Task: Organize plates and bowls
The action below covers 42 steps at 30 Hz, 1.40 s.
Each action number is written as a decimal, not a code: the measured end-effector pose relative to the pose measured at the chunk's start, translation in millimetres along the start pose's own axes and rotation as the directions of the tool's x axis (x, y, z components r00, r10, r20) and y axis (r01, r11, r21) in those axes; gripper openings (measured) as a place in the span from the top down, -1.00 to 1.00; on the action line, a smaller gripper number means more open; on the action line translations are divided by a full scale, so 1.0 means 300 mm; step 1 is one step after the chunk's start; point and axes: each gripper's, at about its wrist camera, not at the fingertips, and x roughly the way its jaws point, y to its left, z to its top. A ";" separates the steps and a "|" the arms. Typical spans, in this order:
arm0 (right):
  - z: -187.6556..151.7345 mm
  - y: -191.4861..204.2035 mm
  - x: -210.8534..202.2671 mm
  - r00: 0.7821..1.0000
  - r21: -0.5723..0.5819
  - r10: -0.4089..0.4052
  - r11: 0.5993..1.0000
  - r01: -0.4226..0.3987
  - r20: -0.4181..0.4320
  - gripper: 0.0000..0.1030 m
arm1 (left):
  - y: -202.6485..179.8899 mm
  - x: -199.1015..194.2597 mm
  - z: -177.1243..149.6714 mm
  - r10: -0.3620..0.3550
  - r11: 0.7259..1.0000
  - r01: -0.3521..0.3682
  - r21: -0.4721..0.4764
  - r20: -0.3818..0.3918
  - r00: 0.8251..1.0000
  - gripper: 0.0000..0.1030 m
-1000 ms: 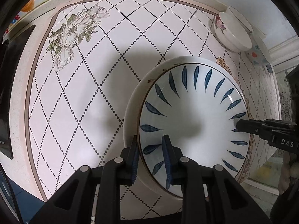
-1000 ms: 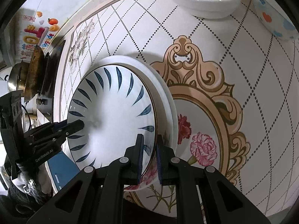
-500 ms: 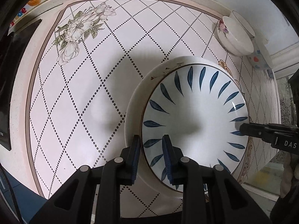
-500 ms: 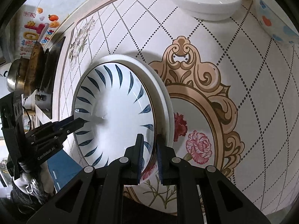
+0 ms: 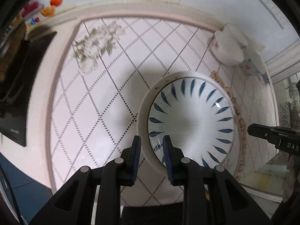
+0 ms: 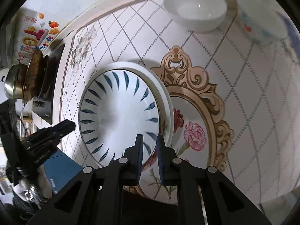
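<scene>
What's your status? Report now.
Left gripper and right gripper both shut on blue-leaf plate. White plate underneath. Bowls far side, clear.

Glossy glazed ceramic blue-leaf plate (image 5: 191, 120) & white bowl (image 6: 195, 11), matt black plastic right gripper (image 6: 149, 150), shiny steel pot (image 6: 13, 82).

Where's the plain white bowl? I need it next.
In the right wrist view the plain white bowl stands at the top, near the wall, left of the dotted bowl.
</scene>
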 end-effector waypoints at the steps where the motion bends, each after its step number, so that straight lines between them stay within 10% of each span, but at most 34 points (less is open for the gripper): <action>1: -0.017 0.019 -0.031 1.000 -0.009 -0.013 1.000 0.013 0.018 0.67 | -0.005 -0.053 -0.010 0.001 1.000 -0.001 0.003 0.027 1.000 0.58; 8: -0.186 0.186 -0.304 0.979 -0.040 -0.069 0.996 0.078 0.193 0.03 | -0.039 -0.310 -0.073 -0.008 0.999 0.003 0.037 0.146 0.989 0.57; 25: -0.556 0.342 -0.651 0.926 -0.017 -0.054 0.998 0.065 0.373 -0.05 | -0.149 -0.520 -0.210 -0.082 0.991 0.059 0.122 0.195 0.977 0.46; 32: -0.446 0.172 -0.625 0.929 0.063 -0.048 0.998 0.026 0.368 -0.09 | -0.210 -0.408 -0.051 -0.075 0.995 0.060 0.082 0.196 0.978 0.32; 42: 0.002 -0.159 -0.531 0.932 0.200 -0.046 0.979 -0.029 0.359 -0.09 | -0.338 -0.097 0.356 -0.073 0.997 0.074 -0.007 0.119 0.990 0.32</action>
